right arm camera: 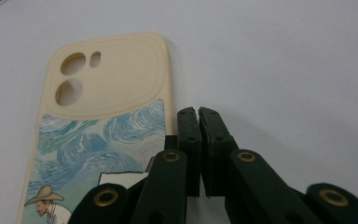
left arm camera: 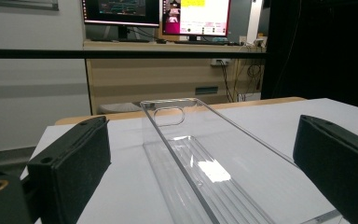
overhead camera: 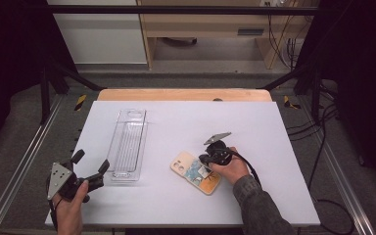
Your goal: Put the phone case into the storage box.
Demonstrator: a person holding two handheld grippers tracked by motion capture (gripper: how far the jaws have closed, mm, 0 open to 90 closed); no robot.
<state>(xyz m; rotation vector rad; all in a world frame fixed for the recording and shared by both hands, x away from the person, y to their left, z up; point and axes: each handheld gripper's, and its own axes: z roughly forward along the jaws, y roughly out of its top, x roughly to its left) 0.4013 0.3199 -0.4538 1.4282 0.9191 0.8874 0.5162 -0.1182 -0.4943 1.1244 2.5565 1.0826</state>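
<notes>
Phone case (overhead camera: 196, 172), cream with a painted back, flat on the white table (overhead camera: 254, 132), near the front edge and right of the middle, camera cutouts toward the far left corner. In the right gripper view, phone case (right arm camera: 102, 121) face-down with blue swirls and a figure in a straw hat at its near end.

Right gripper (overhead camera: 206, 160) at the case's right long edge, held low by the right hand (overhead camera: 232, 169). Right gripper (right arm camera: 198, 114) with jaws pressed together, nothing between the pads, tips just beside the case's edge; touching it or not, hard to tell.

Clear tray (overhead camera: 127, 144) well to the left of the case, long and narrow, lying lengthwise away from the person, with a slot handle at the far end. Clear tray (left arm camera: 200, 163) ribbed on its floor.

Left gripper (overhead camera: 90, 169) just beside the tray's near left corner, in the left hand (overhead camera: 71, 203) at the table's front left. Left gripper (left arm camera: 200, 154) with jaws spread wide, holding nothing, the tray's near end between them and apart from both pads.
</notes>
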